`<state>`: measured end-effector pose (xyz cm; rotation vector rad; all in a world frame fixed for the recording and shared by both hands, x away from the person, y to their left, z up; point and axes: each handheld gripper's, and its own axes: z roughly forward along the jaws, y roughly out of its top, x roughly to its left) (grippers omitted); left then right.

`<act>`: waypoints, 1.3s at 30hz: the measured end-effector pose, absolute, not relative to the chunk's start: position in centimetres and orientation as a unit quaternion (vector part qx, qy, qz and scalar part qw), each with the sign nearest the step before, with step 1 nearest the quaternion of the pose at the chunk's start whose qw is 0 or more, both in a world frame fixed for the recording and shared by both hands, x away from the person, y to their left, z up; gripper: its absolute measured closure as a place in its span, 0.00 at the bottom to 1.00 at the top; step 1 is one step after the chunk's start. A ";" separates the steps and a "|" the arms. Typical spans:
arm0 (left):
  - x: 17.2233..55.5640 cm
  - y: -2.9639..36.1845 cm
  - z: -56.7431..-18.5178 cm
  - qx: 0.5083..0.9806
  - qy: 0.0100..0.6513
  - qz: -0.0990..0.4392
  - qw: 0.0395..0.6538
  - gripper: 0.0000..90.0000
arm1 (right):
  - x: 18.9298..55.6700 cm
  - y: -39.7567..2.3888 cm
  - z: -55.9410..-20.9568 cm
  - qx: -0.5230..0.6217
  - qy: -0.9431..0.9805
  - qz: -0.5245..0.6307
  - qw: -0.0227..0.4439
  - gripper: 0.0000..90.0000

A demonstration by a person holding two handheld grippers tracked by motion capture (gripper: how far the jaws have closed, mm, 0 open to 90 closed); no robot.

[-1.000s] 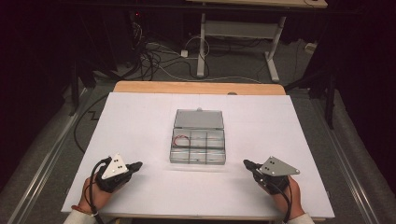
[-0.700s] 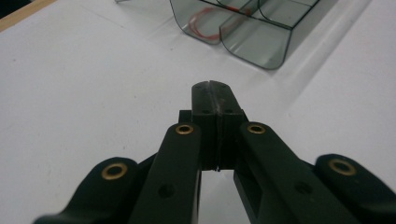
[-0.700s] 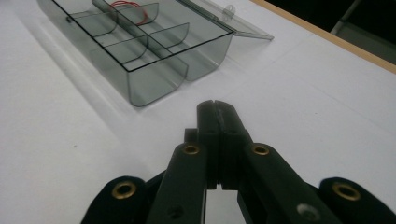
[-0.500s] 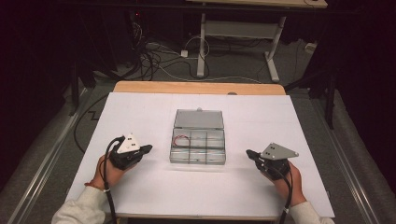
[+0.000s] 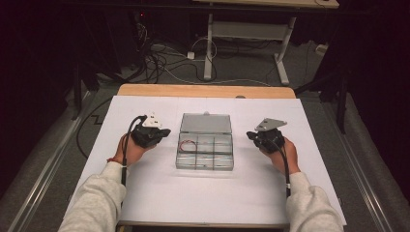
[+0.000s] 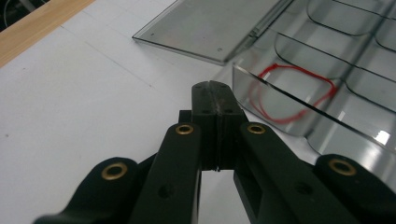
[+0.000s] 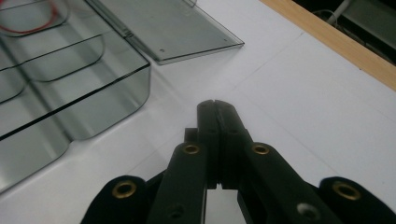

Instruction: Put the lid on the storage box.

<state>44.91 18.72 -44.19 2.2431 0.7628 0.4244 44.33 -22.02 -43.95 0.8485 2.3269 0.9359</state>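
The left gripper (image 5: pixel 164 131) is clenched, its two jaws pressed flat together with nothing between them. It sits at 9 o'clock from the box (image 5: pixel 205 150), just beside the box wall but not touching it. The right gripper (image 5: pixel 251 136) is clenched too and holds nothing; it is at 3 o'clock from the box, also near and apart from it. Each one is carried by a hand (image 5: pixel 126 151) in a grey sleeve (image 5: pixel 96 203).

The box is clear plastic and lies in the middle of the white table (image 5: pixel 159 193). Its lid (image 5: pixel 205 123) is open and lies flat on the table at 12 o'clock from the tray. The tray is split into several compartments with rounded corners. In the far-left compartment there is a thin red loop (image 6: pixel 293 91), like a rubber band or a wire; which one I cannot tell. In the left gripper view this loop lies on the compartment floor at about 2 o'clock from the jaw tips, behind the clear wall. The compartments seen in the right gripper view, next to the near wall, look empty. Some thin red lines also show in the near row from the high view, but they are too small to name.
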 end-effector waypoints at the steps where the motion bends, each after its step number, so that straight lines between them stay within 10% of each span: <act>1: 45.4 18.5 -44.3 0.868 0.301 0.162 0.360 0.97 | 44.8 -21.9 -44.0 0.314 0.851 0.345 0.239 1.00; 39: 49.8 13.8 -47.5 0.858 0.374 0.163 0.312 0.97 | 50.9 -14.8 -46.5 0.350 0.870 0.253 0.239 1.00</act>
